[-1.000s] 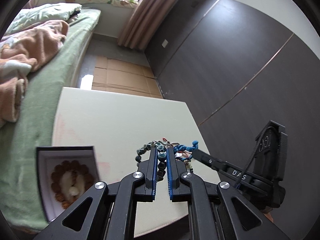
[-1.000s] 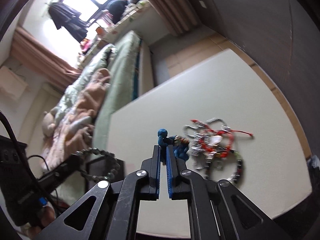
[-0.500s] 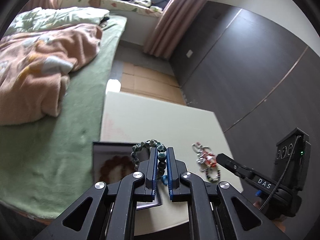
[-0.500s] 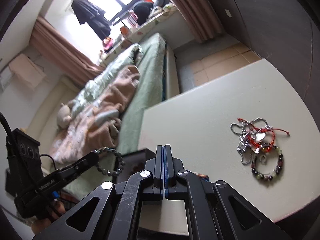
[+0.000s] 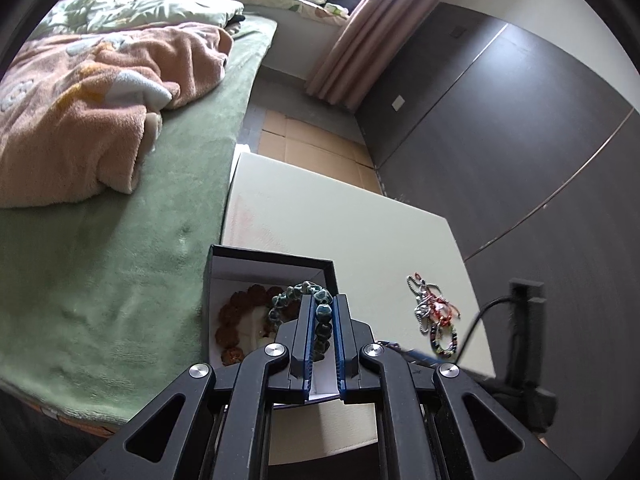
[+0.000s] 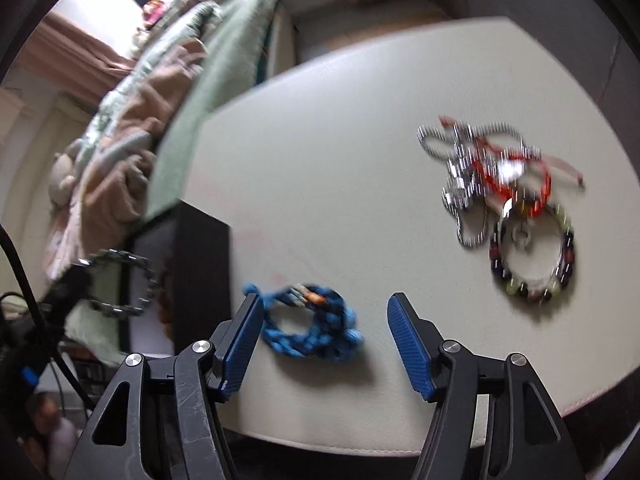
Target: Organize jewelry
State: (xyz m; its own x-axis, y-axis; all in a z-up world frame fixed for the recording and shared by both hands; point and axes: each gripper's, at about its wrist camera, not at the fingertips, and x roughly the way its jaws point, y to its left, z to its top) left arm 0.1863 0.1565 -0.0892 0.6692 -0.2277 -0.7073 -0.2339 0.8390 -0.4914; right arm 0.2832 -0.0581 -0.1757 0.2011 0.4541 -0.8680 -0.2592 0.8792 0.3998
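Note:
My left gripper (image 5: 323, 300) is shut on a green beaded bracelet (image 5: 298, 294) and holds it over the open black jewelry box (image 5: 272, 266), which has a white lining and a brown bead bracelet (image 5: 236, 316) inside. The green bracelet (image 6: 120, 284) and the box (image 6: 200, 264) also show at the left of the right wrist view. My right gripper (image 6: 324, 304) is open, its fingers on either side of a blue braided bracelet (image 6: 312, 328) lying on the cream table (image 6: 340, 128). A pile of silver chain, red cord and a dark beaded bracelet (image 6: 508, 200) lies to the right.
The jewelry pile (image 5: 434, 316) lies right of the box in the left wrist view. A bed with a green sheet (image 5: 112, 240) and a peach blanket (image 5: 80, 112) runs along the table's left side. A dark wall (image 5: 520, 140) stands at the right.
My left gripper has carried the green bracelet left, from the pile to above the box. My right gripper, shut on the blue bracelet a second ago, has opened; the blue bracelet now lies on the table.

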